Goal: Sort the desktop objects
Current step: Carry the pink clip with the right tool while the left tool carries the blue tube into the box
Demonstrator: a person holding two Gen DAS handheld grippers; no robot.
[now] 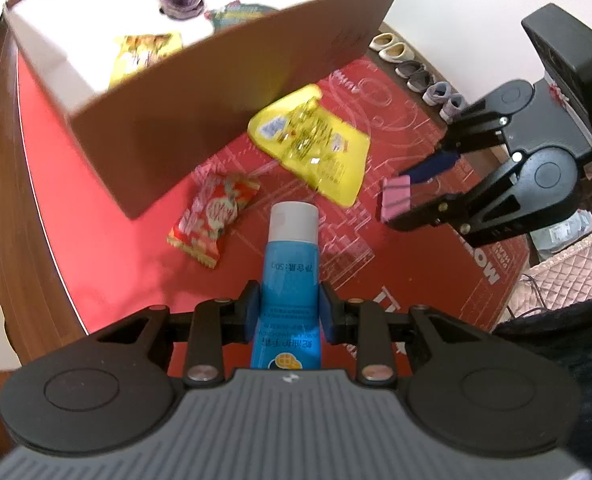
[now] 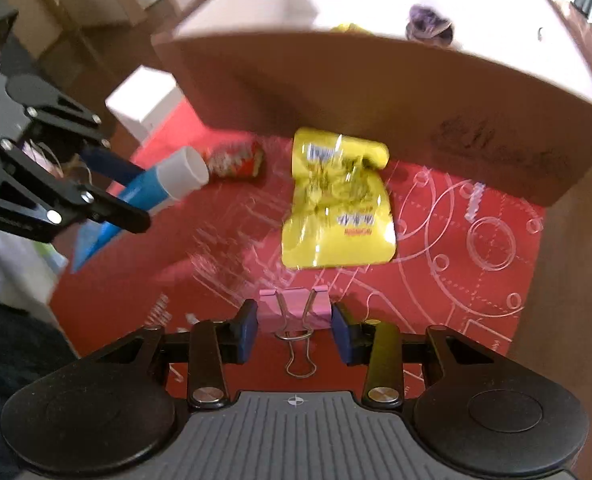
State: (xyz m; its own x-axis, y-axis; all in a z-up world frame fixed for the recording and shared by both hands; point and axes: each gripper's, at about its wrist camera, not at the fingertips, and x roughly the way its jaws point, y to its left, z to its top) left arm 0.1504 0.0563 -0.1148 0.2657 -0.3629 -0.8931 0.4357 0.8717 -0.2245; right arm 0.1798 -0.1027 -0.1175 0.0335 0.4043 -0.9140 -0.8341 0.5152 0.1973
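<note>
1. Binder clip (image 2: 295,303), pink, is sitting between the blue pads of the right claw (image 2: 295,322) at 6 o'clock in the right wrist view. The pads are reaching its two ends, yet motion blur is keeping me from telling whether they are pressing or only flanking it, so I cannot tell if the grip is made.
2. Its wire handles are pointing back toward the claw body. If the pads are catching only the corners, the clip is likely to twist or pop out as the hand lifts.
3. Hand cream tube (image 1: 289,276), blue with a white cap, is being squeezed at mid-body by the left claw (image 1: 289,312), cap pointing toward 12 o'clock. A soft, tapering tube is liable to slide through the pads if the claw tips further down.
4. Cardboard box (image 1: 224,92) is standing at 11 o'clock in the left wrist view, already holding a yellow snack packet (image 1: 146,56), a purple item (image 1: 181,0) and a greenish packet. Its near wall is tall; a low carry is risking knocking the tube's cap against the rim.
5. Yellow snack bag (image 2: 338,200) and red candy wrapper (image 1: 212,216) are lying on the red mat (image 1: 96,208) of the bench, between the claws and the box. A dragged clip could snag the bag's edge.
6. Both claws are working near each other, so crossing paths toward the box is inviting a collision.
</note>
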